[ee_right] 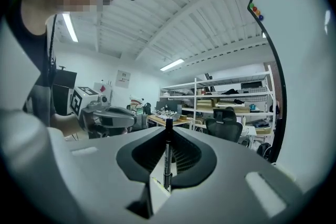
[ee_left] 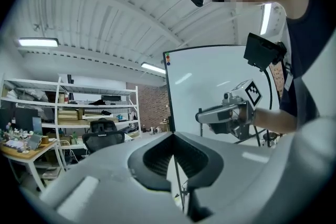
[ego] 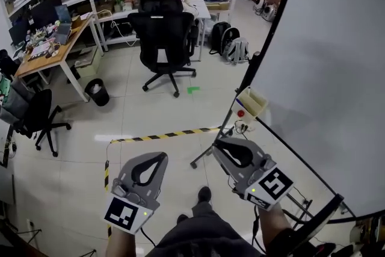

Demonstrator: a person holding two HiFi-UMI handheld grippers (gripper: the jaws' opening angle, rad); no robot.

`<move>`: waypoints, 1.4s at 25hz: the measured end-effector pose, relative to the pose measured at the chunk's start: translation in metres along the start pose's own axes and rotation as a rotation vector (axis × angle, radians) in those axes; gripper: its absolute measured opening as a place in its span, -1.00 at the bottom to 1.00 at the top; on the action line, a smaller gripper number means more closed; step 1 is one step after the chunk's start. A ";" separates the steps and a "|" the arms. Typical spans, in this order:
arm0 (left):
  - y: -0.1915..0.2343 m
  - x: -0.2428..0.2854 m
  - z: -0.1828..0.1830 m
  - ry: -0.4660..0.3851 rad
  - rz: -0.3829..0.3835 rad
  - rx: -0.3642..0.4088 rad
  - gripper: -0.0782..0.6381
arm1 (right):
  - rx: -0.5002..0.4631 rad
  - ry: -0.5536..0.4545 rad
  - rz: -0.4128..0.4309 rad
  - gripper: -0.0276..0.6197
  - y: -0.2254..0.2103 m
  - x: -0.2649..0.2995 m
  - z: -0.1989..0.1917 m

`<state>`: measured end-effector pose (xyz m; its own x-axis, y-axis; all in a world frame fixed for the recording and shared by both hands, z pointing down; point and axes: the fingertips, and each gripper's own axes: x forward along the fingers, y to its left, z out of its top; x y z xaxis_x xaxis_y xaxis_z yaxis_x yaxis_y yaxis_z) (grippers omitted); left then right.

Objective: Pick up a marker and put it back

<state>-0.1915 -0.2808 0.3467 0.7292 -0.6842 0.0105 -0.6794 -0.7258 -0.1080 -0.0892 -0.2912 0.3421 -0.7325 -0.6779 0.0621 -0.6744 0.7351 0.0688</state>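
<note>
Because the slim black marker [ee_right: 167, 157] looks light, stiff and slick, my right gripper [ee_right: 168, 127] pinches its barrel in its jaws; my left gripper [ee_left: 173, 135] has its jaws pressed together, empty

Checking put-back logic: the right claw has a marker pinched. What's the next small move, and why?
Probably ease the right claw toward the pale box on the whiteboard's edge, with the grip kept shut. The marker stands upright between its jaws, so pickup is done. That box, just ahead in the head view, looks like the holder. The left claw is shut and empty.
</note>
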 end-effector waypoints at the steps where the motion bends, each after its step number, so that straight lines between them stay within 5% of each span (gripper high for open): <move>1: -0.002 -0.007 0.001 -0.008 -0.003 -0.008 -0.77 | -0.002 0.008 -0.002 -0.82 0.009 -0.001 0.000; 8: -0.032 -0.037 0.004 -0.026 -0.093 -0.045 -0.77 | -0.021 0.049 -0.069 -0.82 0.047 -0.031 0.006; 17: -0.097 -0.055 0.011 0.012 -0.171 0.033 -0.77 | -0.052 -0.002 -0.108 -0.82 0.072 -0.100 0.020; 28: -0.238 -0.055 0.029 0.001 -0.133 0.021 -0.77 | -0.003 -0.016 -0.064 -0.82 0.090 -0.243 -0.005; 35: -0.312 -0.081 0.049 -0.053 0.016 0.003 -0.77 | 0.056 -0.025 0.003 -0.82 0.106 -0.317 -0.024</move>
<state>-0.0352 0.0045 0.3309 0.7214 -0.6911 -0.0439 -0.6910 -0.7143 -0.1112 0.0739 0.0016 0.3532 -0.7360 -0.6760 0.0369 -0.6760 0.7368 0.0128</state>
